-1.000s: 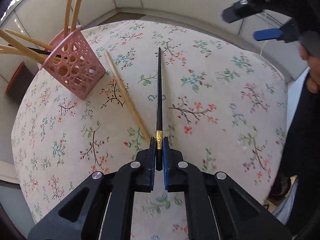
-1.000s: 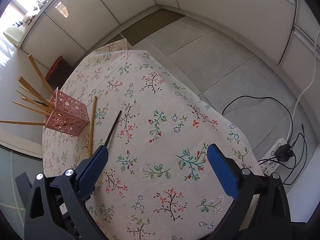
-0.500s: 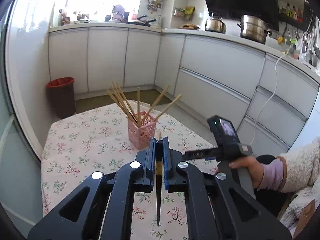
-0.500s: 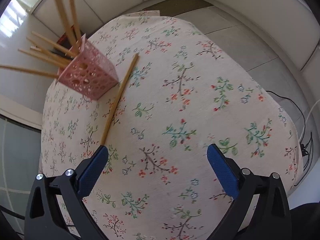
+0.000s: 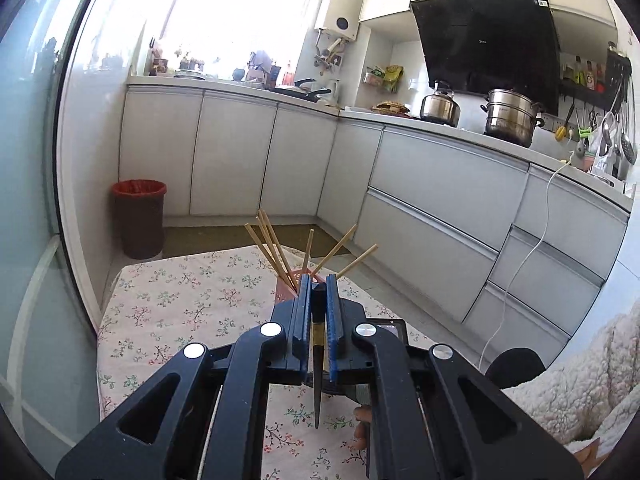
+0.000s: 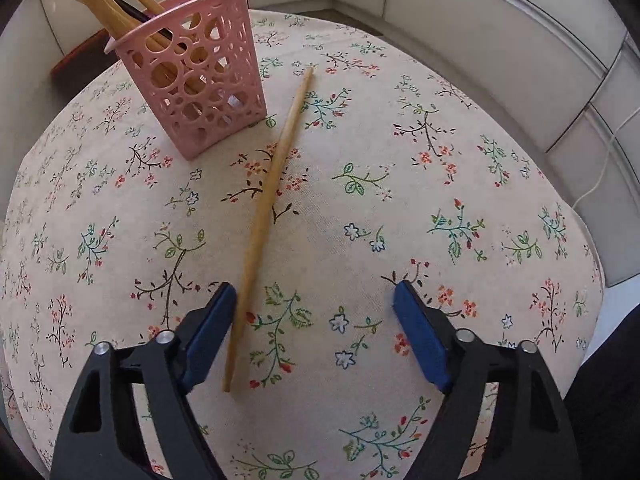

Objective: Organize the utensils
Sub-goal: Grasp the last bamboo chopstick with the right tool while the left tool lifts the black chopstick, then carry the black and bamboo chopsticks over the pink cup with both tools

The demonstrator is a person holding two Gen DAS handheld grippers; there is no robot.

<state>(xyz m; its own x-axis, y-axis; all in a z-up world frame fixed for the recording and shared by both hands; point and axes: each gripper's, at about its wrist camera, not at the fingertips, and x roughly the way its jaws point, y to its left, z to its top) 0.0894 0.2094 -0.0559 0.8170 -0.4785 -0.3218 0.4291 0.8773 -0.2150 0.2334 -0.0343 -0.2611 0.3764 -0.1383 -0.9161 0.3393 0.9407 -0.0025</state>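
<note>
Clamping black chopstick (image 5: pixel 318 344) upright, left tool (image 5: pixel 319 300).

White kitchen cabinets (image 5: pixel 440 200) wrap the corner beneath a bright window (image 5: pixel 240 20), red-lined bin (image 5: pixel 139 218) nearby.

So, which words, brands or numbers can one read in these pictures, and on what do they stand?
Nothing can be read with certainty.
Range hood: a faint mark on its front, too small to read.
White sticker on the hood's corner: blurred.
Packets on the wall shelf: print too blurred.
Right wrist view: no text at all.
</note>
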